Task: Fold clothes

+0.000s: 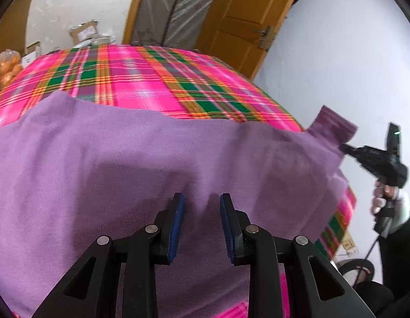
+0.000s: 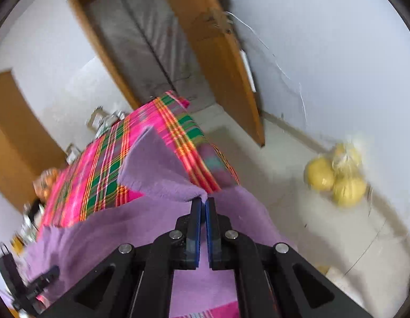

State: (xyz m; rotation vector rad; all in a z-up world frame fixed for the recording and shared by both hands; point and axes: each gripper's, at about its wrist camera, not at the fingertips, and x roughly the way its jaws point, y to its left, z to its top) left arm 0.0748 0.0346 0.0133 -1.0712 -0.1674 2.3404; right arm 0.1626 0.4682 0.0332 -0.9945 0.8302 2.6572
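Note:
A purple fleece garment (image 1: 125, 159) lies spread over the near half of a table covered in pink and green plaid cloth (image 1: 141, 79). My left gripper (image 1: 202, 201) rests low on the garment, its blue pads a little apart with a raised ridge of the fleece pinched between the tips. At the table's right edge my right gripper (image 1: 342, 147) is shut on a darker purple cuff end (image 1: 332, 124) lifted off the table. In the right wrist view the right gripper (image 2: 204, 201) has its pads pressed together on an edge of the garment (image 2: 162, 164), which folds upward from there.
A wooden door (image 1: 239, 21) stands open behind the table. A bag of oranges (image 1: 6, 69) and cardboard boxes (image 1: 84, 30) sit at the far left. A bag of yellow fruit (image 2: 334, 175) lies on the floor by the wall. A person's hand (image 1: 382, 196) holds the right gripper.

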